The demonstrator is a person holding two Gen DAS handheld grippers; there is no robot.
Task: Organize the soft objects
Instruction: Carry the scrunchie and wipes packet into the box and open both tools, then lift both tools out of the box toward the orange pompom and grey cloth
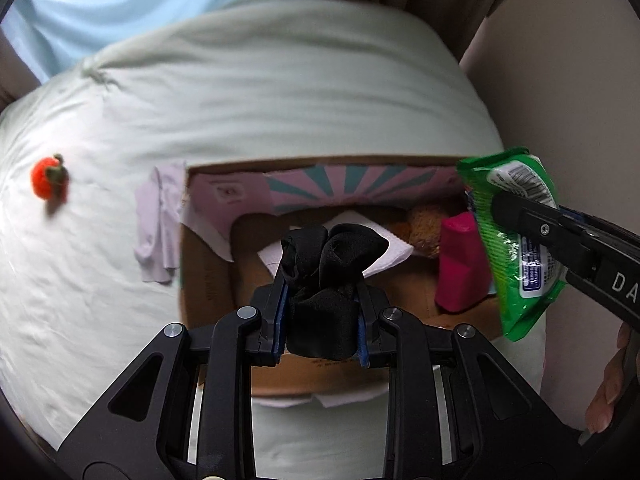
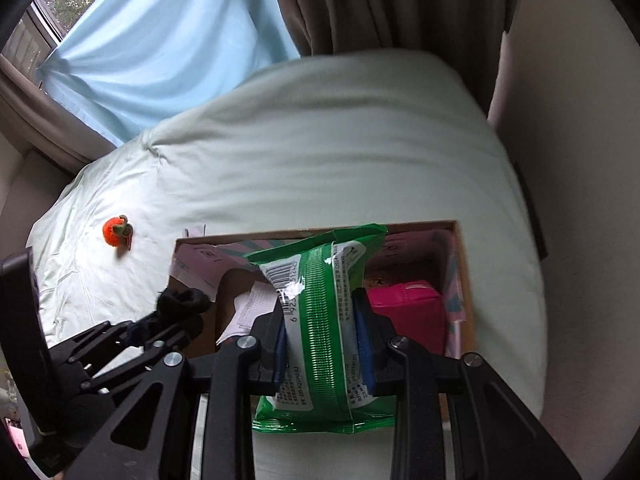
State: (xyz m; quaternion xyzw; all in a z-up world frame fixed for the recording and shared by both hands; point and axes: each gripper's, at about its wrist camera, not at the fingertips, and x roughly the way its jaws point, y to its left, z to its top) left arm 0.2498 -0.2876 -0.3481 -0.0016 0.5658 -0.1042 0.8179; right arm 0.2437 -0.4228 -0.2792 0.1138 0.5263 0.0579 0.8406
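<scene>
My left gripper (image 1: 322, 304) is shut on a black fabric bundle (image 1: 324, 280) and hangs over the open cardboard box (image 1: 200, 280) on the bed. My right gripper (image 2: 324, 320) is shut on a green wipes packet (image 2: 320, 300) above the same box (image 2: 460, 264). From the left wrist view that packet (image 1: 516, 240) shows at the box's right side, pinched by the right gripper's fingers (image 1: 532, 220). From the right wrist view the left gripper (image 2: 168, 320) with the black bundle (image 2: 180, 304) shows at the lower left. Inside the box lie a pink item (image 1: 460, 264), a white cloth (image 1: 380, 248) and a brown plush piece (image 1: 424, 228).
A small orange knitted pumpkin (image 1: 50, 178) lies on the pale green bedsheet (image 1: 280, 100), left of the box. A lilac cloth (image 1: 158, 224) hangs by the box's left flap. Blue and brown curtains (image 2: 360, 4) stand behind the bed; a beige wall is at right. A person's fingers (image 1: 608, 392) grip the right handle.
</scene>
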